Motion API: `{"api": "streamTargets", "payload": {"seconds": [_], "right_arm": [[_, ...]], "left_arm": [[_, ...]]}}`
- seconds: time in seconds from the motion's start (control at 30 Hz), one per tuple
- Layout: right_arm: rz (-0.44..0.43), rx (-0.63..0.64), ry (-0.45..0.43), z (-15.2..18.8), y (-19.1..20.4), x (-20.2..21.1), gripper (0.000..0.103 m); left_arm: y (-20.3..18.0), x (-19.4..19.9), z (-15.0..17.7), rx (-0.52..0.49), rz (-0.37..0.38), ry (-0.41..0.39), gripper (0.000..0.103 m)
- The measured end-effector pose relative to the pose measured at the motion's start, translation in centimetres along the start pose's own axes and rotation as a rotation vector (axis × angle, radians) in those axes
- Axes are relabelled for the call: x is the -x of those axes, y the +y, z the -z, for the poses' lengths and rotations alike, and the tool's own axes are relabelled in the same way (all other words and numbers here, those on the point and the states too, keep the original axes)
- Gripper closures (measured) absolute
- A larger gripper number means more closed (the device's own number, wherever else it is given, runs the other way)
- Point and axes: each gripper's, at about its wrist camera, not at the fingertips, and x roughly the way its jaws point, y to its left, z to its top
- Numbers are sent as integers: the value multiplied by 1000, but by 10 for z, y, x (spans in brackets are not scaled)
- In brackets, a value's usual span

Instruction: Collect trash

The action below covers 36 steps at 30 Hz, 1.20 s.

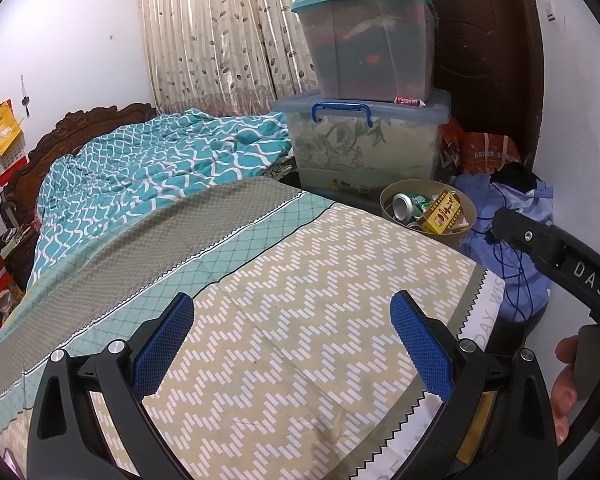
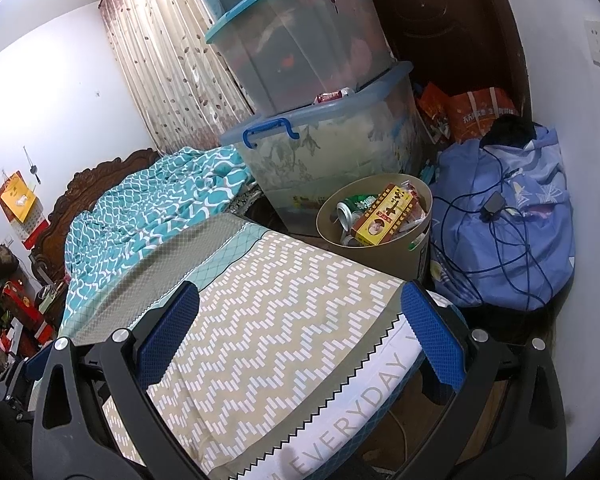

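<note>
A round tan trash bin (image 1: 469, 204) stands on the floor past the far corner of the bed. It holds a crushed can (image 1: 405, 205), a yellow and red carton (image 1: 440, 214) and other litter. The bin also shows in the right wrist view (image 2: 384, 256) with the can (image 2: 346, 214) and carton (image 2: 384, 216). My left gripper (image 1: 292, 344) is open and empty above the bed sheet (image 1: 300, 280). My right gripper (image 2: 300, 336) is open and empty above the sheet's corner (image 2: 284, 320). The right gripper's black body (image 1: 540, 244) shows at the right of the left wrist view.
Stacked clear storage boxes (image 2: 320, 80) stand behind the bin. A small red can (image 2: 332, 97) lies on the lowest box's lid. A blue cloth bundle (image 2: 504, 220) with a cable lies right of the bin. A teal quilt (image 1: 160, 168) covers the bed's far end. A dark door (image 2: 452, 24) is behind.
</note>
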Motion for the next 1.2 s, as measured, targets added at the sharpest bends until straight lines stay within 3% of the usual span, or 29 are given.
{"api": "streamTargets", "payload": {"seconds": [1.2], "right_arm": [[-1, 22, 2, -1, 7, -2, 3]], "left_arm": [[-5, -1, 5, -8, 14, 8, 8]]}}
